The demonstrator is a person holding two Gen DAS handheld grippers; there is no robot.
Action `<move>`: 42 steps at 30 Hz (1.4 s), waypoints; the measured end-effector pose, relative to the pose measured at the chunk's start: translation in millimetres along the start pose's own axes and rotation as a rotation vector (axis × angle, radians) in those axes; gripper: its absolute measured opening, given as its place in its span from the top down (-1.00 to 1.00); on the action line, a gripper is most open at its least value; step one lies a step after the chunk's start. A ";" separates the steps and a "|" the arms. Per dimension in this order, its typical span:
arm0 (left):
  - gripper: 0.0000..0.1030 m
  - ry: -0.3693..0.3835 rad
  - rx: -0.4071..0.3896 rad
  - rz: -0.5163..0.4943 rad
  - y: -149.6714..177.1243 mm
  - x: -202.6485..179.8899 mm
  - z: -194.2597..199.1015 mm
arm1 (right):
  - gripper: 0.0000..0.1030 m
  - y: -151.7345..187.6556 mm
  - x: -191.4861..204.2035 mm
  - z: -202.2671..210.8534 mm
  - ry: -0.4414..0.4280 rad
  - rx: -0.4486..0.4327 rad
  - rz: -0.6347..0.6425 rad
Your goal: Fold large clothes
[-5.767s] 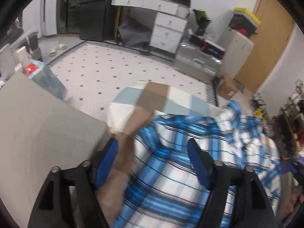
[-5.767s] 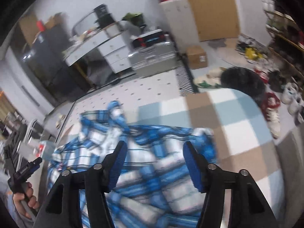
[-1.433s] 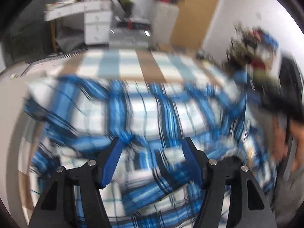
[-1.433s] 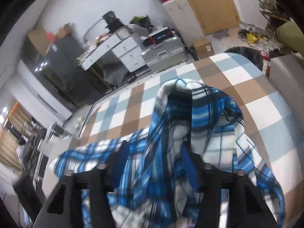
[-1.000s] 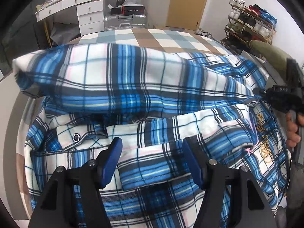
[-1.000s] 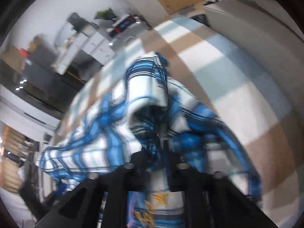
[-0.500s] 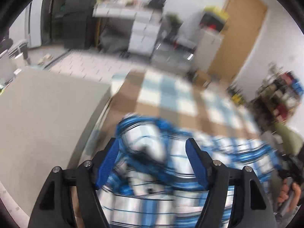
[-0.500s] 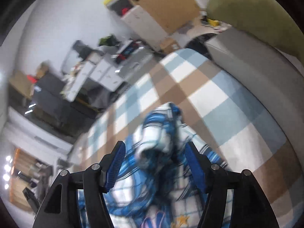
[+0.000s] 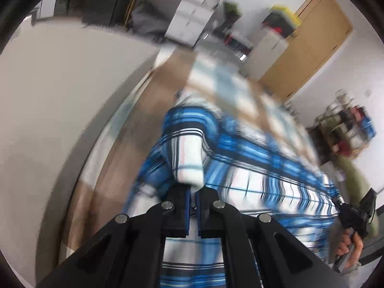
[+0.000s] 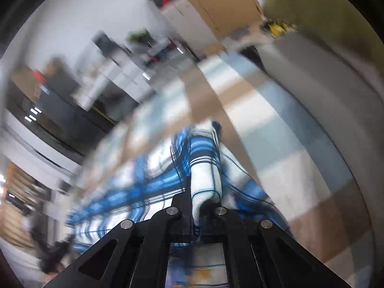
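Observation:
The blue, white and black plaid shirt (image 9: pixel 252 158) lies spread over a brown, white and pale-blue checked cover (image 9: pixel 216 76). In the left wrist view my left gripper (image 9: pixel 193 189) is shut on a raised fold at the shirt's left end, and white cloth bulges out just past the pads. The right wrist view shows my right gripper (image 10: pixel 198 199) shut on a fold of the shirt (image 10: pixel 204 165) at its right end, with cloth pinched between the blue pads. A hand on the right gripper's handle (image 9: pixel 352 218) shows at the lower right of the left wrist view. Both views are blurred.
A grey cushioned surface (image 9: pixel 60 96) borders the cover on the left, and a grey padded edge (image 10: pixel 324 96) borders it on the right. Across the room stand white drawers (image 9: pixel 189 21), a wooden door (image 9: pixel 312 48) and a shoe rack (image 9: pixel 348 129).
Half a second ago both grippers hung open over the shirt. Now each has shut on a fold of it. The left one has moved sideways and rolled.

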State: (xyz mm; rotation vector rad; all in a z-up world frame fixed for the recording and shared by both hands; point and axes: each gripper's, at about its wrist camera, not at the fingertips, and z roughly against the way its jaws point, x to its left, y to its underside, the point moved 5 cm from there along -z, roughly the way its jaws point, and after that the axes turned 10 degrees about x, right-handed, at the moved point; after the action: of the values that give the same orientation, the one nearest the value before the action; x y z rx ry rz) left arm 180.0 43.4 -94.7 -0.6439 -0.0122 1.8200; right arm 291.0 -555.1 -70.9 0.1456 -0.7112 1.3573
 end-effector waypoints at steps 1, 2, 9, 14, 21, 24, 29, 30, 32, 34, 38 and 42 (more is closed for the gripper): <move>0.97 -0.009 0.023 0.008 -1.2 2.9 -8.7 | 0.96 1.7 -6.1 -9.7 0.018 0.027 -0.022; 0.93 -0.028 0.044 0.008 -0.5 4.8 -16.4 | 0.94 3.8 -8.8 -14.2 0.030 0.044 -0.031; 0.23 -0.157 0.033 -0.027 13.1 -8.5 6.4 | -0.09 15.1 -1.0 12.4 0.100 -0.005 0.021; 0.19 -0.070 0.002 -0.139 44.4 -38.0 34.0 | -0.10 55.4 17.1 55.5 -0.026 -0.016 0.108; 0.06 0.074 0.169 -0.226 72.6 -79.3 -14.4 | -0.12 105.9 63.5 4.7 -0.233 0.228 0.187; 0.07 0.141 0.192 -0.158 71.4 -78.5 -25.9 | -0.12 105.5 75.3 -18.3 -0.287 0.282 0.162; 0.90 0.208 0.145 -0.047 66.0 -65.7 -27.0 | 0.16 91.8 77.6 -45.3 -0.241 0.278 0.129; 0.94 0.211 0.132 -0.059 66.6 -67.6 -23.3 | 0.33 94.2 78.7 -45.7 -0.241 0.282 0.127; 0.95 0.215 0.120 -0.087 70.4 -72.6 -13.6 | 0.44 92.6 81.7 -52.2 -0.242 0.284 0.126; 0.96 0.231 0.116 -0.084 70.4 -75.6 -5.9 | 0.99 96.1 86.0 -43.2 -0.215 0.255 0.162; 0.96 0.275 0.099 -0.105 70.8 -87.6 15.1 | 0.99 88.1 91.7 1.9 -0.309 0.143 0.196; 0.96 0.302 0.108 -0.119 79.6 -96.3 20.8 | 0.99 84.5 78.7 31.5 -0.350 0.133 0.169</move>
State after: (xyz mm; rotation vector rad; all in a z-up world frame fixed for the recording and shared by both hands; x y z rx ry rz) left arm 120.4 -63.5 -62.2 -0.8176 0.2431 1.5832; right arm 204.1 -484.3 -28.8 0.4451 -0.9415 1.5606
